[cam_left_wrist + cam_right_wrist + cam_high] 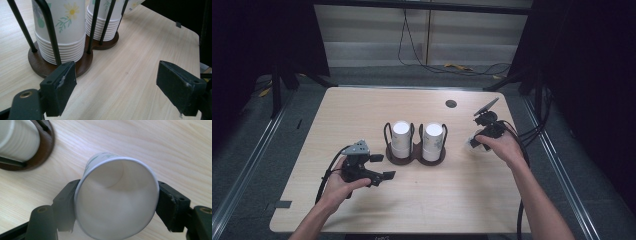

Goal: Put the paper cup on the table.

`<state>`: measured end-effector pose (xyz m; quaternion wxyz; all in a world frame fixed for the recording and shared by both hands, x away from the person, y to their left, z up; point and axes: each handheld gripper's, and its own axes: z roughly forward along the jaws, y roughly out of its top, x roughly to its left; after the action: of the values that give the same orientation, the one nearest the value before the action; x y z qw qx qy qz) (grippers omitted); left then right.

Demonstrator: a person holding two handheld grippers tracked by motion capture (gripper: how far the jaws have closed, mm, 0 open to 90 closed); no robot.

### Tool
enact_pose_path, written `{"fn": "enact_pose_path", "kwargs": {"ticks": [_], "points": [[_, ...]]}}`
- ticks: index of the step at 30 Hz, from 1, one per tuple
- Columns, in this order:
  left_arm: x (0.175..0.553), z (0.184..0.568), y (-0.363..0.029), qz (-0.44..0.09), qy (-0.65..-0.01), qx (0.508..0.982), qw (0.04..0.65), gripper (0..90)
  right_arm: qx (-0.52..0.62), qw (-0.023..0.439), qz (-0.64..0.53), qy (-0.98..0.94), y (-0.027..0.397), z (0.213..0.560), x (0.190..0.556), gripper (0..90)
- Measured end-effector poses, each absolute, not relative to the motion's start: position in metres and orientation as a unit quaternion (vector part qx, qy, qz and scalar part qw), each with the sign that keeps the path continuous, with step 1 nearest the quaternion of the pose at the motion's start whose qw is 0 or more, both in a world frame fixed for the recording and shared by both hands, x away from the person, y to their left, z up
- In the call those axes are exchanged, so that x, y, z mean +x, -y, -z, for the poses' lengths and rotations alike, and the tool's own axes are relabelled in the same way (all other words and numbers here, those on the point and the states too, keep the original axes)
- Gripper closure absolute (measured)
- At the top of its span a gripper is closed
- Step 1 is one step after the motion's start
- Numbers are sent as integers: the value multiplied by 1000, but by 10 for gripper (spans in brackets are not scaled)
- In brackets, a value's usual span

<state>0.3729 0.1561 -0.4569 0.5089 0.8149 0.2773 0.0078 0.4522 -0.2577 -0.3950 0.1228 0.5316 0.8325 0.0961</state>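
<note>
Right up against the lens, a single paper cup sits clamped between the jaws of the right gripper, its open mouth facing the camera, held over the wooden table to the right of the cup holder. Over on the near left, the left gripper has its jaws spread wide with nothing between them. Two stacks of flowered cups stand upside down in that dark two-ring holder at mid-table.

Cup stacks cut off at top edge.
</note>
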Motion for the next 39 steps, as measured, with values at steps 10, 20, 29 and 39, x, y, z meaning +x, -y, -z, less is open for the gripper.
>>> {"fn": "enact_pose_path", "kwargs": {"ticks": [10, 20, 29, 39], "points": [[375, 459, -159, -11, -282, 816, 504, 163, 534, 96, -58, -838, 257, 407, 462, 251], [377, 461, -160, -9, -283, 817, 502, 163, 526, 113, -79, -839, 252, 411, 466, 224], [377, 461, -160, -6, -281, 819, 501, 163, 527, 122, -110, -834, 251, 418, 468, 208], [378, 462, -162, -6, -282, 818, 501, 163, 532, 114, -132, -829, 252, 425, 469, 191]]}}
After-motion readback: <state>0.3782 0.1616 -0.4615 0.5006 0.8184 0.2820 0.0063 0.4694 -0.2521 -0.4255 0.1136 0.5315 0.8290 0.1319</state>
